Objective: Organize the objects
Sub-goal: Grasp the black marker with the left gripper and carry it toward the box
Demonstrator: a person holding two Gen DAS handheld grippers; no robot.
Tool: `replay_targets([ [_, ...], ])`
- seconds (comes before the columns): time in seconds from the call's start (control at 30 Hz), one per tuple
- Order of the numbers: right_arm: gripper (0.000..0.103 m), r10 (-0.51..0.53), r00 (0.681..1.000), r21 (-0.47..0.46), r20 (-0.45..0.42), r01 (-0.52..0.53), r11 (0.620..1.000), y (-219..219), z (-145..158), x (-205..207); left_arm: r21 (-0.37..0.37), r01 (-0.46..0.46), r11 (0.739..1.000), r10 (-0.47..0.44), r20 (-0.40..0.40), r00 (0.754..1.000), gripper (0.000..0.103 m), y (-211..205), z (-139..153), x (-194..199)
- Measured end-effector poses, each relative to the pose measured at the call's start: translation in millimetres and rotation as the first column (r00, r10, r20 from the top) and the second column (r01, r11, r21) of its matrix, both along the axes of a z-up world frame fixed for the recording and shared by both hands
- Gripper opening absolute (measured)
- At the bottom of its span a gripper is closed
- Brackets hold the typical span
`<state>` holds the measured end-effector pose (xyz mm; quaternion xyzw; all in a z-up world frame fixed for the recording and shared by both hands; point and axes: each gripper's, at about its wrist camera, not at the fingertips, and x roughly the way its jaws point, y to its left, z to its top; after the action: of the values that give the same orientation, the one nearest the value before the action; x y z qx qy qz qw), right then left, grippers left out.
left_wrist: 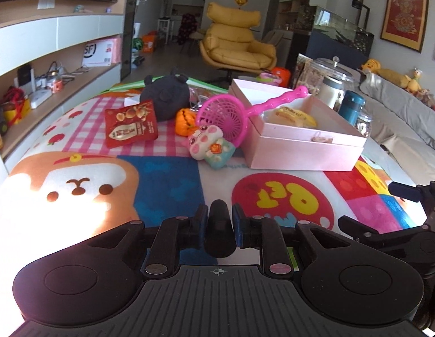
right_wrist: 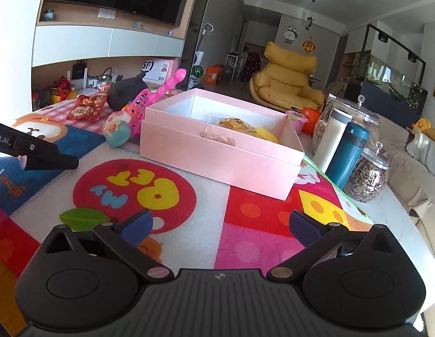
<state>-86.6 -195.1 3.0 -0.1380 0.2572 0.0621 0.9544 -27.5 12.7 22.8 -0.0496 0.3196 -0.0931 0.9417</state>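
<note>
A colourful play mat [left_wrist: 166, 177], printed with cartoon animals and a red "MY PET" roundel, is covering the table and bearing every item listed here. A pink box [left_wrist: 304, 148], lid off, is sitting on the mat's right half, holding a yellow snack packet [left_wrist: 294, 115] against its far wall. A dark grey plush toy [left_wrist: 165, 95] is lying at the far side of the mat, behind the other loose items. A pink toy net [left_wrist: 225, 115] is leaning with its basket on the mat and its handle slanting up over the box's left corner. A red snack pouch [left_wrist: 130, 123] is lying flat on the pink checked patch, left of the plush. A white and teal cat figure [left_wrist: 210, 143] is resting on its side just beside the box's left wall, touching the net's basket. A small orange pumpkin toy [left_wrist: 185, 122] is sitting between the plush and the cat figure. A teal flask [right_wrist: 348, 154] and a white flask [right_wrist: 331, 137] are standing upright just right of the box, with glass jars [right_wrist: 369, 177] beside them. The left gripper [left_wrist: 220, 224] is hovering low over the near mat, its jaws drawn nearly together and pressing on a black cylindrical object [left_wrist: 219, 227] standing between the pads. The right gripper [right_wrist: 220, 221] is hovering over the near mat with its jaws spread as wide as they go, holding nothing.
</note>
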Motion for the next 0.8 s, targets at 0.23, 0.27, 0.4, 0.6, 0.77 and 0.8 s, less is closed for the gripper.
replay_targets([
  [0.23, 0.103, -0.007, 0.996, 0.026, -0.092, 0.010, 1.000, 9.4, 4.5, 29.3, -0.023, 0.014, 1.000, -0.014, -0.013, 1.000, 0.012, 5.2, -3.9, 15.8],
  [0.27, 0.103, -0.005, 0.996, 0.026, -0.094, 0.008, 1.000, 13.4, 5.9, 33.3, -0.021, 0.015, 1.000, -0.015, -0.021, 1.000, 0.012, 6.1, -5.1, 18.6],
  [0.4, 0.103, 0.013, 0.995, 0.029, -0.097, -0.010, 1.000, 28.9, 7.9, 40.1, -0.015, 0.010, 1.000, -0.011, -0.036, 0.999, 0.012, 11.1, -8.2, 20.9],
  [0.6, 0.103, 0.040, 0.992, 0.034, -0.122, -0.036, 0.999, 49.2, 0.7, 43.8, -0.008, -0.005, 1.000, 0.005, -0.025, 1.000, 0.013, 16.8, -5.5, 16.8],
  [0.77, 0.103, 0.055, 0.990, 0.016, -0.127, -0.053, 0.998, 58.5, -3.7, 37.9, -0.008, -0.019, 1.000, 0.019, -0.030, 0.999, 0.013, 20.2, -4.2, 21.3],
  [0.8, 0.103, 0.053, 0.991, 0.013, -0.122, -0.052, 0.999, 58.4, -4.0, 37.1, -0.011, -0.022, 1.000, 0.021, -0.032, 0.999, 0.013, 21.5, -4.3, 21.3],
])
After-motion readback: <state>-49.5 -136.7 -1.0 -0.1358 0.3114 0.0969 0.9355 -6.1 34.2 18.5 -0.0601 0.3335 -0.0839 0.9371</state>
